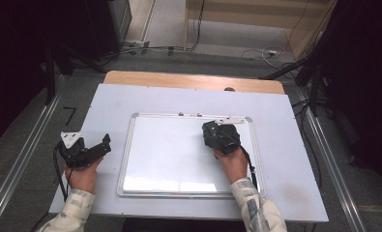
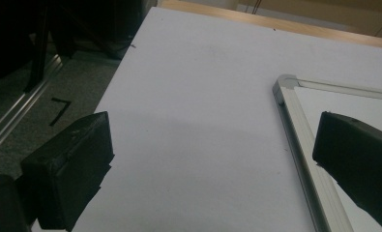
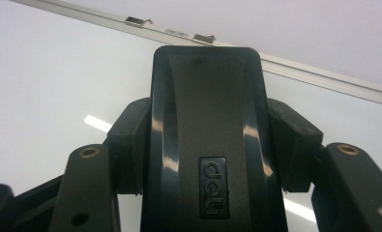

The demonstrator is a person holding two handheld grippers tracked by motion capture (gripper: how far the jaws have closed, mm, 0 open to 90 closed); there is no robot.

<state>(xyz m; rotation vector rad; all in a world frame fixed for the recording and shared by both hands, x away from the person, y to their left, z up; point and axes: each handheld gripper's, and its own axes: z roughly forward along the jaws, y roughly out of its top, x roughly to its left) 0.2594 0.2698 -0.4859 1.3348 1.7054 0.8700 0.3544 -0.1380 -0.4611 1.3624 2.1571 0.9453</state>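
Black shiny plastic block with small raised logo plate (image 3: 208, 145): long, flat, rounded corners. Held between two black jaws of right gripper (image 1: 221, 137), pads pressing on both long sides. Pointing away, toward far edge of board. Sits above white board, near its far right part, close to silver frame.

White shiny board with thin silver metal frame (image 1: 125, 154): lying flat on pale tabletop, middle. Clean, no marks. Two small metal clips on far edge.

Grey floor (image 1: 213, 36) with cables (image 1: 179, 48) strewn across. Pale wooden furniture (image 1: 256, 14) at the far side. Metal rails (image 1: 19, 164) flank the table (image 1: 188, 79). Dark corners left and right; dim light.
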